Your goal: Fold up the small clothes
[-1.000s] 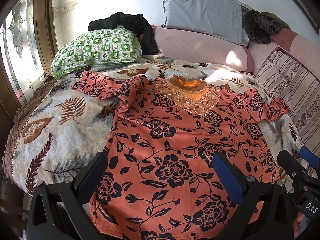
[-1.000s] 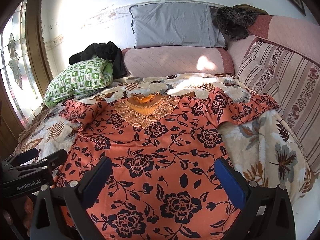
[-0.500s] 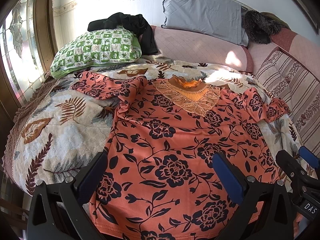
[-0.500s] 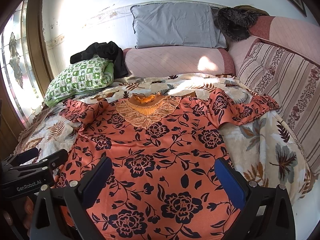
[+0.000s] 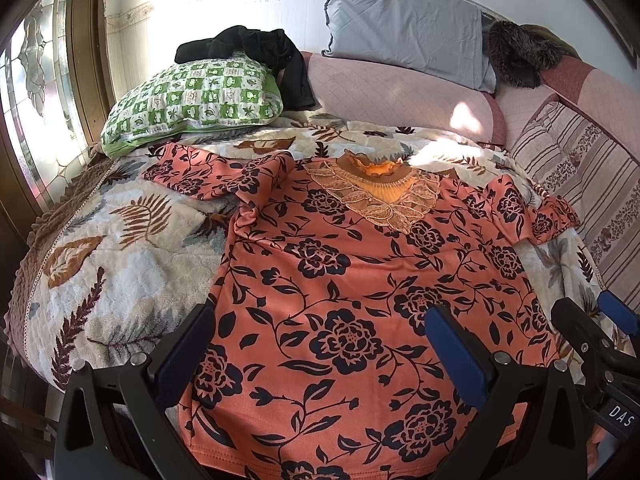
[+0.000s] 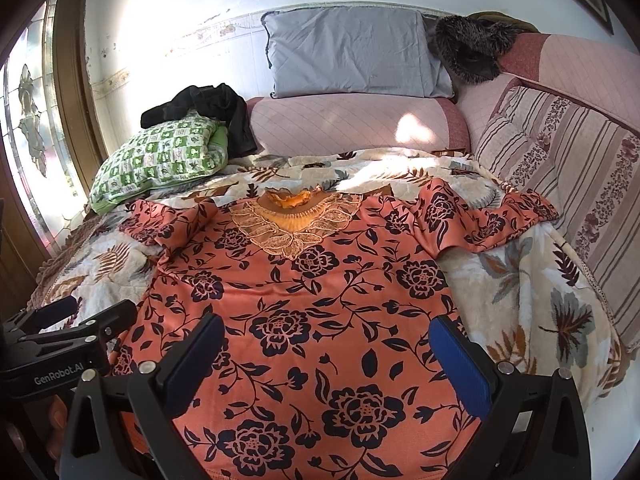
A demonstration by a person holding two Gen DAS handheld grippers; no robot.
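An orange top with dark flowers and a lace collar lies spread flat on the bed, collar at the far end, both sleeves out to the sides. It also shows in the right wrist view. My left gripper is open and empty above the lower left part of the top. My right gripper is open and empty above the lower right part. Each gripper shows at the edge of the other's view: the right gripper at the right, the left gripper at the left.
A leaf-patterned blanket covers the bed. A green checked pillow with black clothing on it lies at the far left. A grey pillow and pink bolster line the back. Striped cushions stand on the right.
Both grippers have barely shifted; the top lies as before and both stay open.
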